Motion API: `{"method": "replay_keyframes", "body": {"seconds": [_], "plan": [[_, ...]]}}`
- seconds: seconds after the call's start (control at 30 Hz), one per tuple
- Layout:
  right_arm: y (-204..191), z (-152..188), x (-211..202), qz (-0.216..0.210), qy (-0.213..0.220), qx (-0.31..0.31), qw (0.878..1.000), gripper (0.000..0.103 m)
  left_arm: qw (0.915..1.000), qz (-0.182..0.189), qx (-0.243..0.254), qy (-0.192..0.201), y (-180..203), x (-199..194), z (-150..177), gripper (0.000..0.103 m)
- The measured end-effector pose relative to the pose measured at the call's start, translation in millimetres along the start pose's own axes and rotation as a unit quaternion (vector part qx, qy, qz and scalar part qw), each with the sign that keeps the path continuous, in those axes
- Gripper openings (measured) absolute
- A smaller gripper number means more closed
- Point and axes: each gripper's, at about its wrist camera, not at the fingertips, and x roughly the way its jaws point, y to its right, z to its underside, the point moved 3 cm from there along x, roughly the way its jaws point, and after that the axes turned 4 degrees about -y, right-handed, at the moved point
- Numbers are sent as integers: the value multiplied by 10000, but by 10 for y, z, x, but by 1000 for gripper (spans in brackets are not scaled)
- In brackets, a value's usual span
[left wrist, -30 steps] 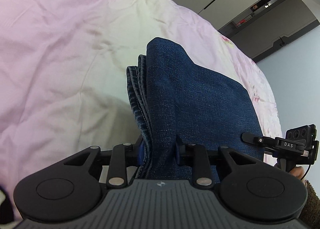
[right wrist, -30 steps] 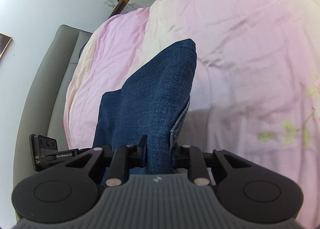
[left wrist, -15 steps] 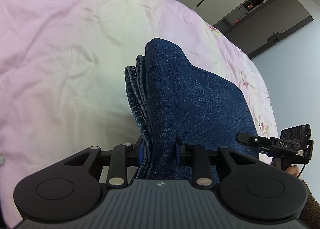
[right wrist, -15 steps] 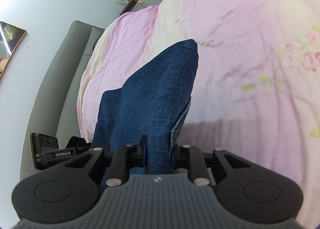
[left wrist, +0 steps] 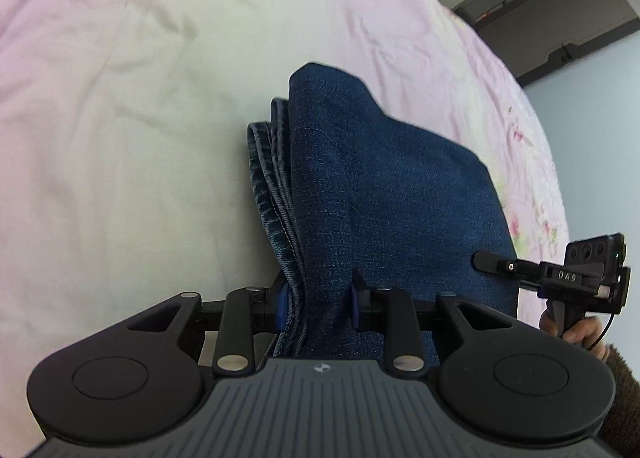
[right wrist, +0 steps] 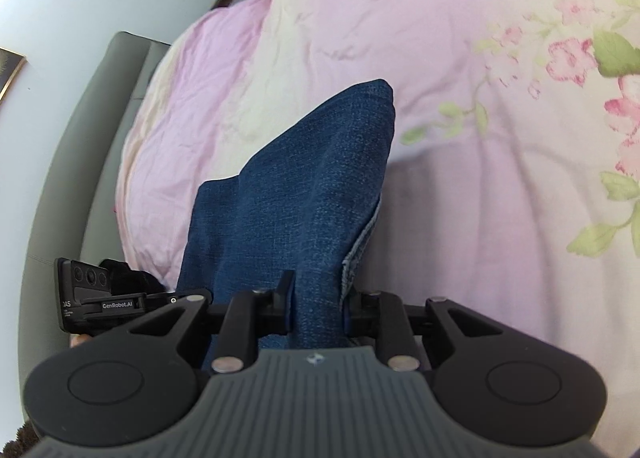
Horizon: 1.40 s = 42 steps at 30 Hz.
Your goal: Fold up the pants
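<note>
Both tongs are clamped on the pants: your left gripper [left wrist: 318, 304] pinches a thick stack of denim layers between its blue pads, and your right gripper [right wrist: 316, 306] bites a thinner fold at the other end. Neither grip has changed over the last second.

What has changed is the bed [left wrist: 120, 137]. In both wrist views the sheet now fills more of the frame than it did a second ago: the headboard [right wrist: 80, 137] and the far wall have slid toward the edges, and the flower print near the bed's right edge has come in large. That reads as you carrying the bundle down and forward over the bed.

The pants [left wrist: 384, 193] hang between the two grippers, already doubled several times, with the free folded end pointing away from you toward the middle of the bed. I cannot tell whether that end touches the sheet yet.

My judgement: folding is mostly done and you are about to lay the bundle flat. Keep both ends level, or the stacked hems [left wrist: 272, 193] on the left may fan out.
</note>
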Motion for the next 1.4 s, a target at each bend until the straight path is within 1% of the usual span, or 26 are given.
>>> {"method": "replay_keyframes", "body": {"seconds": [0.13, 0.2, 0.27, 0.3, 0.37, 0.43, 0.47, 0.53, 0.63, 0.67, 0.7, 0.73, 0.77, 0.8, 0.83, 0.87, 0.9, 0.93, 1.0, 1.07, 1.1, 1.2, 1.23, 1.27, 1.33, 1.4], "plan": [[226, 36, 160, 221, -178, 143, 9995, 24, 9996, 226, -141, 4, -121, 97, 28, 36], [328, 28, 217, 183, -187, 249, 9993, 25, 9996, 219, -158, -11, -144, 123, 31, 38], [338, 27, 234, 231, -193, 261, 9992, 25, 9998, 152, -144, -7, -114, 88, 28, 39], [320, 27, 226, 270, -194, 247, 9991, 27, 9999, 79, -69, 9, -71, 55, 30, 41], [246, 31, 189, 419, -173, 170, 9988, 32, 9996, -170, 192, 81, 35, -39, 49, 42], [115, 40, 124, 656, -145, -89, 9977, 39, 9966, -547, 581, 199, 172, -159, 93, 42], [54, 54, 80, 827, -115, -284, 9961, 40, 9934, -734, 824, 299, 249, -233, 119, 42], [-91, 75, -26, 1269, 11, -739, 9892, 41, 9855, -1045, 1208, 577, 395, -381, 146, 42], [-294, 71, -185, 1763, 339, -1364, 9743, 41, 9713, -1418, 1599, 1040, 603, -501, 107, 42], [-377, 41, -210, 1899, 446, -1567, 9682, 41, 9671, -1526, 1688, 1140, 660, -491, 75, 42], [-445, 8, -209, 2014, 517, -1713, 9630, 36, 9634, -1633, 1731, 1236, 721, -457, 25, 42], [-506, -36, -184, 2119, 579, -1843, 9580, 23, 9614, -1674, 1759, 1293, 754, -420, -15, 41], [-543, -74, -146, 2180, 593, -1916, 9551, 18, 9592, -1737, 1770, 1360, 793, -367, -64, 39], [-570, -110, -100, 2232, 602, -1989, 9524, 14, 9576, -1831, 1758, 1363, 808, -308, -109, 30], [-583, -145, -47, 2300, 613, -2100, 9483, 13, 9544, -1935, 1829, 1349, 818, -242, -150, 25], [-586, -168, 10, 2368, 598, -2177, 9450, 12, 9504, -2040, 1913, 1362, 820, -181, -177, 23], [-572, -182, 66, 2455, 565, -2274, 9407, 9, 9488, -2156, 1896, 1315, 789, -96, -217, 17], [-552, -213, 138, 2566, 540, -2368, 9355, 6, 9495, -2220, 1857, 1209, 746, -21, -252, 10], [-483, -248, 247, 2714, 465, -2440, 9299, 3, 9501, -2345, 1756, 1071, 611, 103, -306, 5], [-397, -300, 321, 2713, 371, -2309, 9337, 0, 9523, -2341, 1710, 955, 518, 195, -319, 5], [-362, -322, 348, 2704, 338, -2259, 9352, 0, 9516, -2360, 1724, 953, 513, 203, -315, 5], [-359, -336, 325, 2692, 362, -2180, 9374, 0, 9466, -2448, 1832, 1027, 591, 78, -239, 4], [-395, -310, 289, 2723, 374, -2193, 9361, 0, 9451, -2439, 1900, 1057, 632, 15, -178, 4], [-445, -252, 235, 2726, 387, -2219, 9354, 2, 9433, -2436, 1988, 1064, 673, -50, -102, 4], [-547, -102, 127, 2544, 387, -2266, 9394, 7, 9383, -2395, 2284, 1005, 773, -154, 102, 4], [-643, 156, 28, 2396, 326, -2287, 9430, 7, 9370, -2307, 2500, 793, 861, -213, 352, 4]]}}
